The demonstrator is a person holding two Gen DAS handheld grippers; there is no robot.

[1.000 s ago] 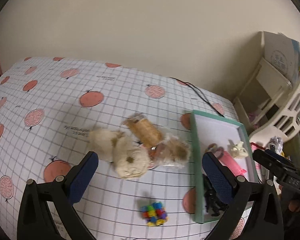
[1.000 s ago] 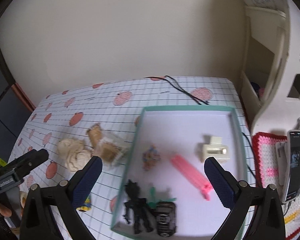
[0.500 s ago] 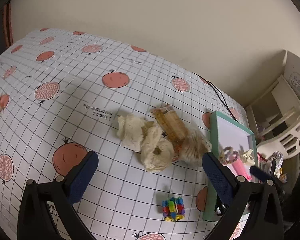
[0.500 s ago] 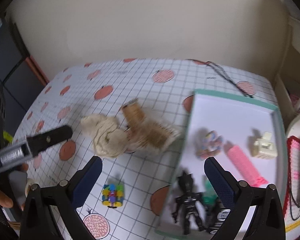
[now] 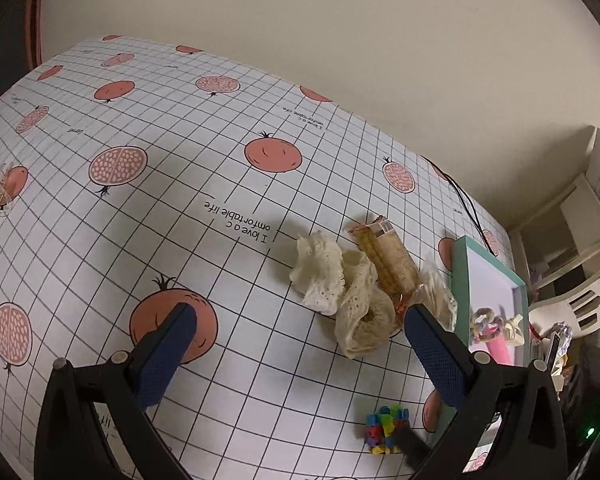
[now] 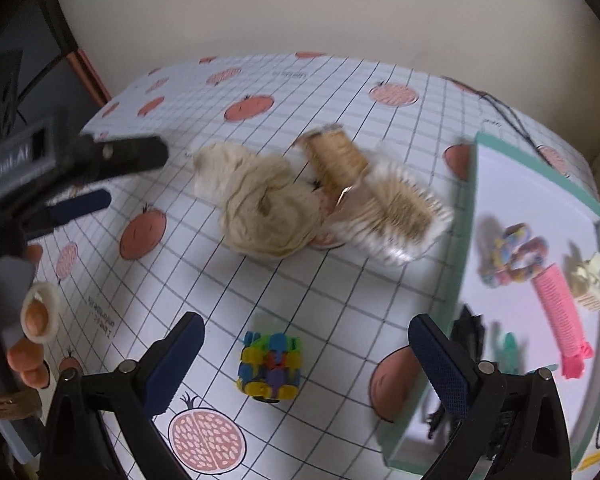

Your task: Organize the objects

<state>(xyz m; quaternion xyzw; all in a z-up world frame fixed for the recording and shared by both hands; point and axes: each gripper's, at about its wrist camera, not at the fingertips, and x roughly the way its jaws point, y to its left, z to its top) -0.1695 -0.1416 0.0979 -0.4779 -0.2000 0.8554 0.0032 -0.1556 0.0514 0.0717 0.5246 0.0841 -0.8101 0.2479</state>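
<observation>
A colourful block cube (image 6: pixel 270 364) sits on the pomegranate-print tablecloth. My right gripper (image 6: pixel 306 336) hovers open just above it, the cube low between the blue pads. Behind it lie a cream lace scrunchie pile (image 6: pixel 256 204) and two wrapped biscuit packs (image 6: pixel 336 160) (image 6: pixel 396 212). My left gripper (image 5: pixel 300 328) is open and empty, held over bare cloth left of the lace pile (image 5: pixel 340 292). The cube (image 5: pixel 384 430) shows at the lower right of the left wrist view. From the right wrist view, the left gripper (image 6: pixel 136 176) reaches in from the left.
A teal-rimmed white tray (image 6: pixel 458 264) on the right holds a hair tie (image 6: pixel 512 256), a pink clip (image 6: pixel 560 312), a cream clip (image 6: pixel 588 280) and a black figure (image 6: pixel 468 332). A black cable (image 6: pixel 508 116) trails behind it. A hand (image 6: pixel 32 320) grips the left tool.
My right gripper has swung left from over the tray to over the cube and dropped lower. My left gripper has shifted left and come closer to the cloth. Both stay open.
</observation>
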